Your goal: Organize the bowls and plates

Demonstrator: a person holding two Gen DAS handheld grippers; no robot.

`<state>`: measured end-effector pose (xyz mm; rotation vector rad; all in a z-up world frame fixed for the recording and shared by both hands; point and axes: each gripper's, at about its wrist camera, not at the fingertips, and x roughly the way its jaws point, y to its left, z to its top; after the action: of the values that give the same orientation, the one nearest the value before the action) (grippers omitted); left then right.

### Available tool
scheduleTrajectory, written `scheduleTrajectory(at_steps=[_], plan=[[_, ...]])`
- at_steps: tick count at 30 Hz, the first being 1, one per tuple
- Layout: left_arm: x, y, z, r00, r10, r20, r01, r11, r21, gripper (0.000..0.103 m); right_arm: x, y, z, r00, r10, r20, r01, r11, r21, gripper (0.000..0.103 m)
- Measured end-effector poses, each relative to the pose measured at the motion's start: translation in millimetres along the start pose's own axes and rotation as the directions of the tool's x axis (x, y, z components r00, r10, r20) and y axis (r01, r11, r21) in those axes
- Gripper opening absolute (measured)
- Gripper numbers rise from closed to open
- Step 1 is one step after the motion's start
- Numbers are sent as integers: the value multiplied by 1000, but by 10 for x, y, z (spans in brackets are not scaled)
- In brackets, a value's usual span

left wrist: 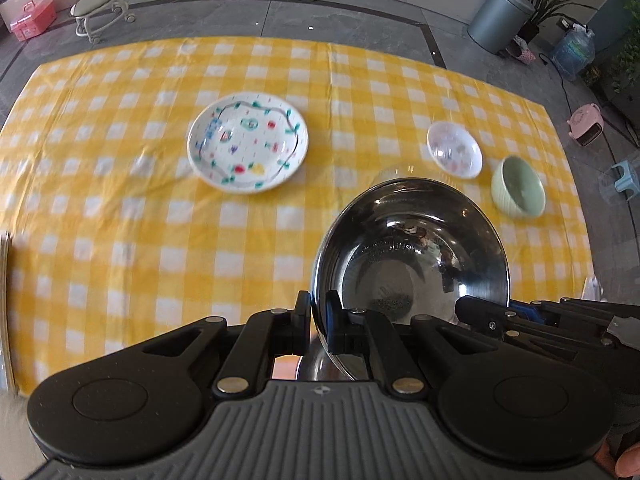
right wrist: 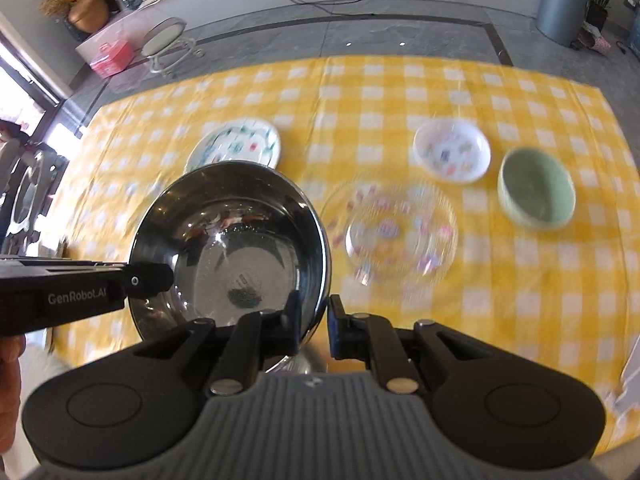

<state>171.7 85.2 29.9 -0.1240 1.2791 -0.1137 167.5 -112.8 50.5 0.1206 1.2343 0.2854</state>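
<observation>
A shiny steel bowl (left wrist: pixel 412 248) (right wrist: pixel 232 240) hangs tilted above the yellow checked tablecloth (left wrist: pixel 120 220), held by both grippers. My left gripper (left wrist: pixel 318 308) is shut on its left rim, and my right gripper (right wrist: pixel 314 312) is shut on its right rim. On the cloth lie a painted white plate (left wrist: pixel 248 146) (right wrist: pixel 236 146), a small white patterned bowl (left wrist: pixel 454 149) (right wrist: pixel 452 150) and a pale green bowl (left wrist: pixel 520 186) (right wrist: pixel 536 194). A clear glass plate (right wrist: pixel 400 232) with coloured marks sits in front of the small bowl, mostly hidden by the steel bowl in the left wrist view.
Beyond the table's far edge, the grey floor holds a round stool (left wrist: pixel 100 4), a pink box (left wrist: pixel 34 20), a grey bin (left wrist: pixel 500 12) and potted plants. A flat stack (left wrist: pixel 6 260) lies at the table's left edge. A hand (right wrist: pixel 10 364) shows at the left.
</observation>
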Motion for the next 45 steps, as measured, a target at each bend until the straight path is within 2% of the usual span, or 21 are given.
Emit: scheduleTrajectory(at_steps=[6,12,20,37,43,45], plan=[[-22,-21,-420,999,26,-46,-27,1000,-5,7,-2,69,-542,999,24,-36,-23,1000,20,11],[81,-24,-636,995,32,-94,-34,999,-13,7,1,8,-801,998,30,-55,-28,999,37,11],[228,-74,-745,992,48,-121,-51,999,-18,8,115,-20,-830,997,16,-82,-15,1000,21,11],[446,-109,-629,987,89,-133,-93,996,-18,9,394,-112,-713,996,-6,-88,8,1000,21,10],[460,-92,-641,988,80,-131,-83,996,-17,9,389,-86,-704,997,-15,-82,15,1000,-1,10],[461,-86,-640,988,76,-131,-79,997,-17,10,394,-82,-709,996,-12,-86,12,1000,-3,13]])
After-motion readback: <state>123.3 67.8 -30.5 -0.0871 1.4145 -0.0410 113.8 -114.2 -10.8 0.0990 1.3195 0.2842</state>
